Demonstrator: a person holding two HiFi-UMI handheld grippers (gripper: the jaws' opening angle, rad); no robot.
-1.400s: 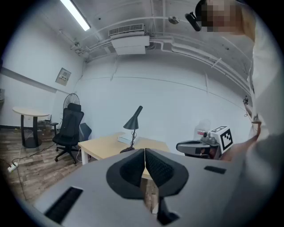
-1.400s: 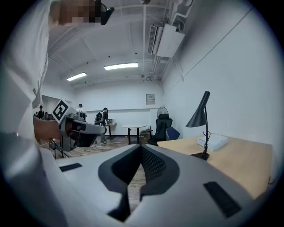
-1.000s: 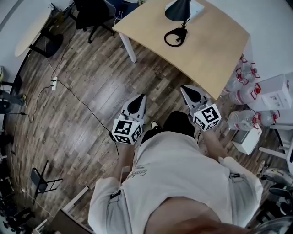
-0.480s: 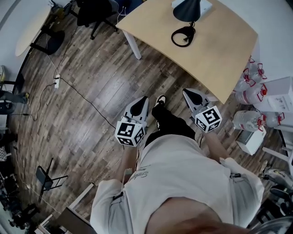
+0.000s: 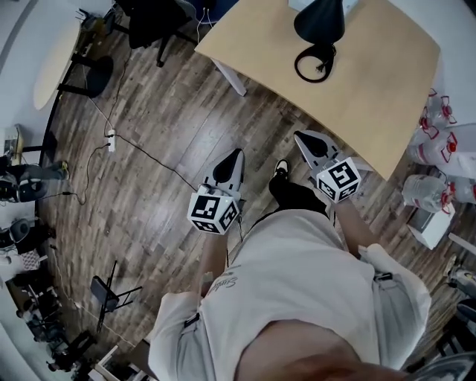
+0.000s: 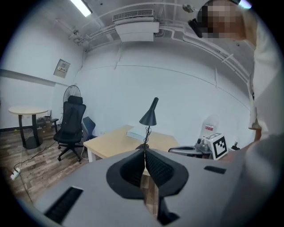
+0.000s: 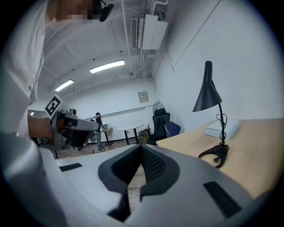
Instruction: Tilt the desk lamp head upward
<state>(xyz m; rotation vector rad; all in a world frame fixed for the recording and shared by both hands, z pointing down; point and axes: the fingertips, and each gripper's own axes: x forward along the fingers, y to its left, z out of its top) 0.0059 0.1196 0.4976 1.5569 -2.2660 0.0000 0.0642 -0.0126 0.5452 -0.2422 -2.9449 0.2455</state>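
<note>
Desk lamp (image 5: 320, 22) stands untouched toward the far side of the desk (image 5: 372, 97), well apart from both tongs, which we hold out over the wooden floor (image 5: 163, 156) on the desk's near side. Our left tongs (image 5: 236, 156) are fully closed, the ribbed pads meeting at the tip with nothing between them. Our right tongs (image 5: 302, 138) are pressed together in the same way and hold nothing; in the head view their tip lies close to the desk's near edge. One shoe (image 5: 281, 168) shows on the floor between the two tongs. Beyond them, the lamp is black, with a narrow cone head (image 7: 207, 95) that points steeply down from a thin stem. Its cord (image 7: 220, 122) is wound round the stem and gathered on the curved base (image 7: 214, 155), where the plug lies. A flat white box (image 7: 222, 128) sits on the desk just beyond the lamp. To the right of the desk, clear water bottles (image 5: 439, 126) with red handles stand on the floor. At the far left we see a black office chair (image 6: 71, 122) near the desk's left corner, and farther left a round table (image 6: 26, 110). A power strip (image 5: 111, 138) with its cable lies on the floor to the left.
</note>
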